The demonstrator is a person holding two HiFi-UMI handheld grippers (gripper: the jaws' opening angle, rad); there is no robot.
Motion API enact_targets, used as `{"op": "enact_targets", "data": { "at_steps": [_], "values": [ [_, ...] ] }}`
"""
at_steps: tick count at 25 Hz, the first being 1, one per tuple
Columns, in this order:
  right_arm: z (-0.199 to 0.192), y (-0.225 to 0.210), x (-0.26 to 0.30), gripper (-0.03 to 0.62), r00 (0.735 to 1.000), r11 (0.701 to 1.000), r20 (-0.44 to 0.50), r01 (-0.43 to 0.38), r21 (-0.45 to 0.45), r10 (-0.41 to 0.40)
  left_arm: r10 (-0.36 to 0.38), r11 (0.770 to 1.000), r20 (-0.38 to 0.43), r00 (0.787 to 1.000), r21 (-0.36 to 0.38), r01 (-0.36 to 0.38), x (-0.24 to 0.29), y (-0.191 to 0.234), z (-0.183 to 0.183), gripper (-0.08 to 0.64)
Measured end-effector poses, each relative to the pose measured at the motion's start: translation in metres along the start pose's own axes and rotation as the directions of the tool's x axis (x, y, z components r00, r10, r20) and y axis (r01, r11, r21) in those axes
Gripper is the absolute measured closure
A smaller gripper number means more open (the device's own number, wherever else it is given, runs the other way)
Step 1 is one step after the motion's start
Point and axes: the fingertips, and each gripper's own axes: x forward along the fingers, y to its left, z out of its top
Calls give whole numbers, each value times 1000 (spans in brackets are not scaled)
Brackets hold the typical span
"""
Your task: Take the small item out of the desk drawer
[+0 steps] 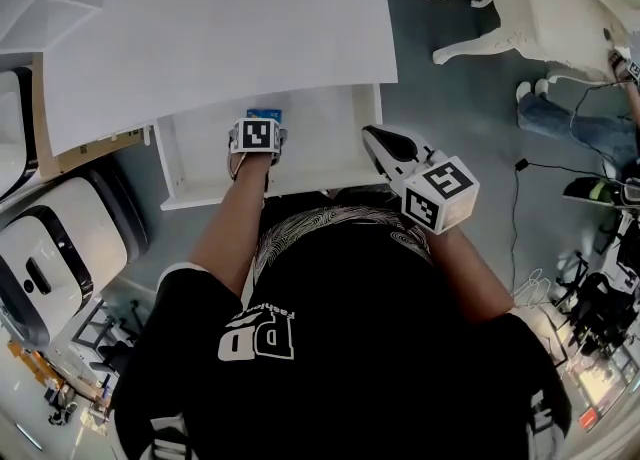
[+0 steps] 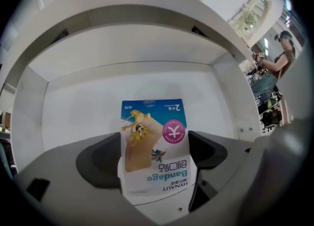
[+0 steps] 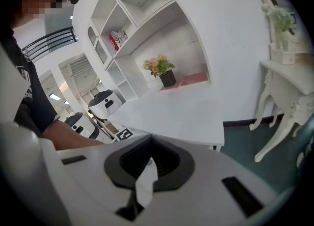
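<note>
The flat printed bandage packet (image 2: 154,141) lies in the open white wooden drawer (image 1: 330,143), near its back, just before the front edge of the white desk top (image 1: 230,28). The left gripper (image 2: 155,155) points down into the drawer, its spread jaws either side of the packet. The right gripper (image 1: 385,143) sits at the drawer's right wall.

I read a grey-green floor (image 1: 450,118) under bright, even light. An ornate white table (image 1: 540,8) stands at the right, and rounded white machines (image 1: 60,248) stand at the left. White wall shelving (image 3: 142,18) holds potted flowers (image 3: 164,72).
</note>
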Motion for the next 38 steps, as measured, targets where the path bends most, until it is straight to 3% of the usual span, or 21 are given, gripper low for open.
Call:
{"op": "enact_targets", "data": {
  "at_steps": [8,17,23,29,38],
  "values": [
    [10,35,2,583,999,1000,49,4,-23,-3,-92,994,66,994,61,89,-43,-15,5,140],
    [15,80,5,583,993,1000,119,17,-26,-14,-233,970,192,953,120,213,-112,-25,10,140],
    [27,103,1,583,983,999,180,35,-37,-28,-311,947,280,908,172,271,-160,-32,15,140],
    [43,121,-6,583,973,997,229,53,-57,-38,-386,920,365,847,215,327,-211,-40,22,140],
    [60,152,-17,583,952,996,304,46,-75,-21,-447,893,449,773,264,363,-270,-37,23,140]
  ]
}}
